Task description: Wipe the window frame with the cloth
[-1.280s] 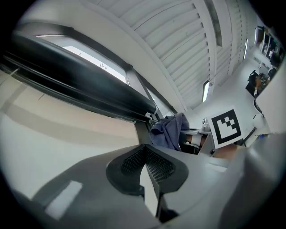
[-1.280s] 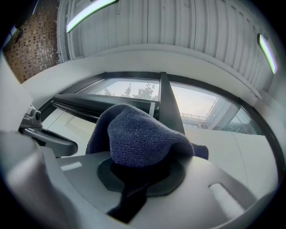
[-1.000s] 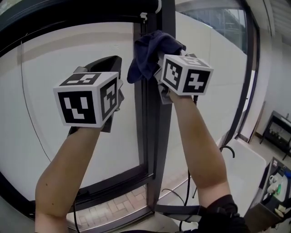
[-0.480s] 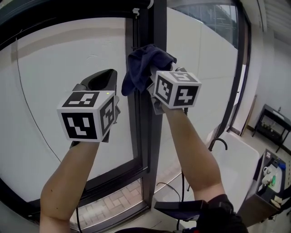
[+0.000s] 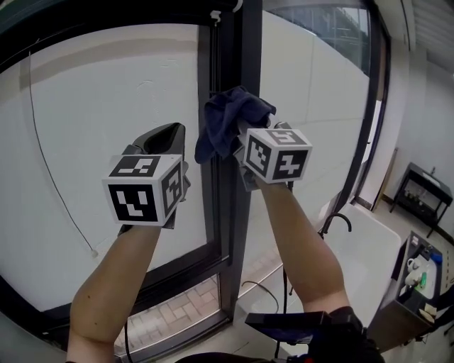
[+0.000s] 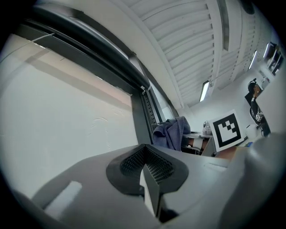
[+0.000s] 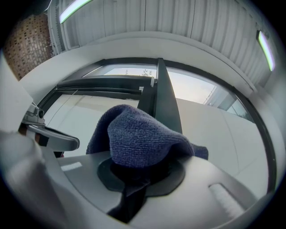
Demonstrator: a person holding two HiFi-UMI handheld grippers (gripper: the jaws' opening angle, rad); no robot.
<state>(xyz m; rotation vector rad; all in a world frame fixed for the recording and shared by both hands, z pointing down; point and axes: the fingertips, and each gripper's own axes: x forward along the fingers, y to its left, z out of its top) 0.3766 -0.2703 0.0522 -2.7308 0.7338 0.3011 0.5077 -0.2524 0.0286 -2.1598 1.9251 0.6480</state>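
The dark upright of the window frame (image 5: pixel 246 57) runs top to bottom through the centre of the head view; the cloth (image 5: pixel 230 120), clamped in the right gripper (image 5: pixel 241 145), bunches in front of it at mid-height and blocks that stretch. Above the cloth the upright lies bare up to a small white latch (image 5: pixel 215 15) at the top edge. Centre left, the left gripper (image 5: pixel 164 135), jaws together, crowds the glass (image 5: pixel 92 106) just beside the upright, while the pane at right stands unobstructed

The cloth (image 5: pixel 230 120) is gripped in the right tongs (image 7: pixel 138 174) and is held up against the upright post of the window frame (image 5: pixel 246 57). The left tongs (image 5: pixel 162 140) are held left of that post, before the left pane (image 5: pixel 92 120), apart from the cloth.
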